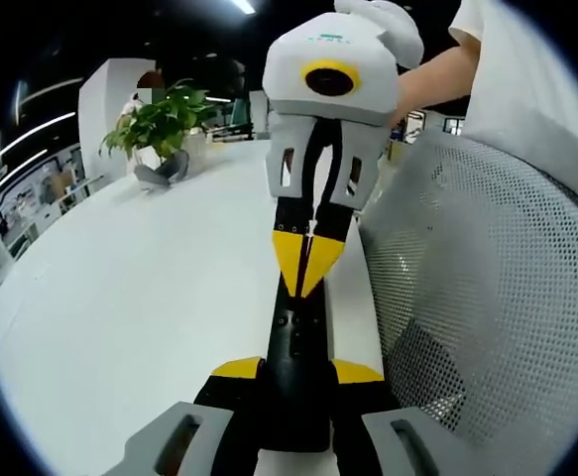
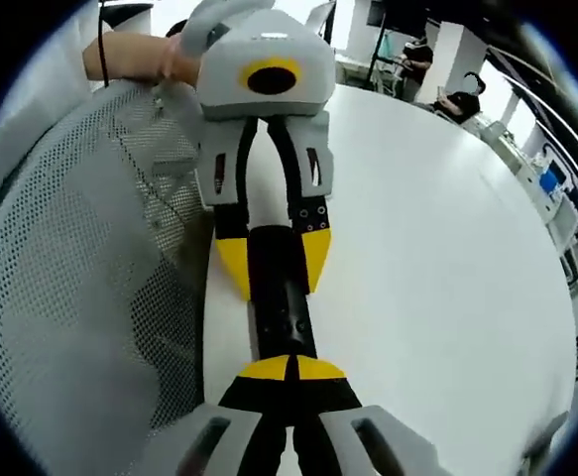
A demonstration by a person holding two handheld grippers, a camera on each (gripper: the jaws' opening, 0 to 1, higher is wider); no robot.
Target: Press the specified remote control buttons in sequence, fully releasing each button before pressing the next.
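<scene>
left tool (image 1: 295, 372) pinches a black remote (image 1: 296, 342) over the white desk (image 1: 150, 288); right tool (image 2: 290, 369), tips pressed together, touches it; mesh chair (image 1: 487, 288) alongside, potted plant (image 1: 160, 124) beyond.

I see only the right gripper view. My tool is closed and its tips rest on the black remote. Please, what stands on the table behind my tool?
Observer: In the left gripper view, a green plant stands at the far end of the table, behind the right tool.
Operator: Is something beside the plant?
Observer: Yes, a grey object lies at its foot. I cannot tell what it is.
Operator: And how does my tool look from the front?
Observer: Its two yellow tips are pressed together, and they appear to touch the top face of the remote.
</scene>
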